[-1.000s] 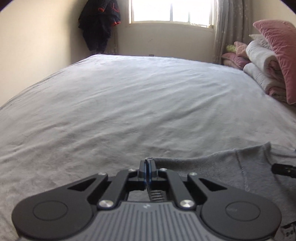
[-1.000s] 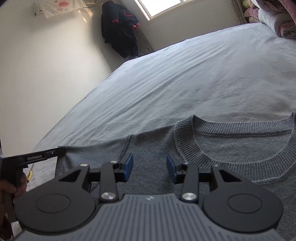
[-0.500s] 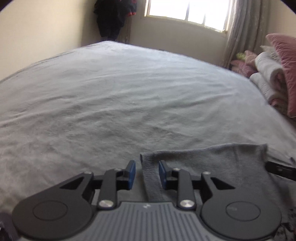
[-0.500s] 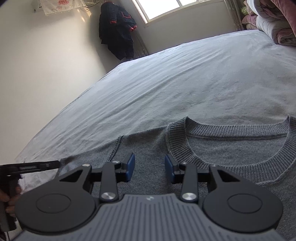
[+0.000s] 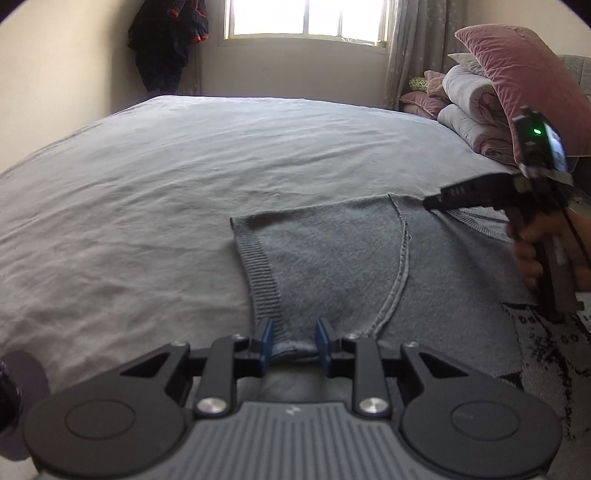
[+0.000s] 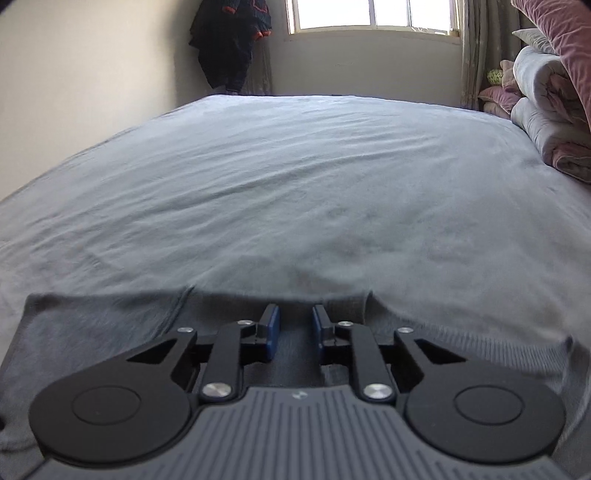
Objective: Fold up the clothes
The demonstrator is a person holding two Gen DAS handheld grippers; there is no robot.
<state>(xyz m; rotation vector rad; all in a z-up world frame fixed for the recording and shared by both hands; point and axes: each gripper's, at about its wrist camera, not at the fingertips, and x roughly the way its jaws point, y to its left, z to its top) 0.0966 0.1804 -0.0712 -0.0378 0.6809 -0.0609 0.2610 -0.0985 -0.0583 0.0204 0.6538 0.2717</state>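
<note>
- We see a grey knitted sweater [image 5: 343, 258] spread flat at the near edge of a wide bed [image 5: 184, 166] covered in a pale grey sheet.
- In the left wrist view, a sleeve with a ribbed cuff [image 5: 258, 266] lies folded across the sweater's body, its armhole seam curving just to the right.
- Our left gripper [image 5: 294, 341] sits low over the near end of that sleeve. Its blue pads stand a little way apart with a bunched bit of grey knit between them; we read them as not pressing on it.
- Our right gripper [image 6: 294, 330] is over the sweater's far edge in its own view, blue pads apart and closing, with dark knit showing in the gap. The picture is blurred there, and the pads do not seem to clamp the cloth yet.
- In the left wrist view the right gripper's black tip reaches toward the ribbed collar [image 5: 476, 221], and the person's hand [image 5: 532, 254] is wrapped around its handle.
- Stacked bedding and a pink velvet pillow [image 5: 517, 81] are piled at the right side of the bed, well apart from the sweater.
- A dark jacket [image 5: 170, 40] hangs in the far corner beside a bright window [image 5: 306, 18].
</note>
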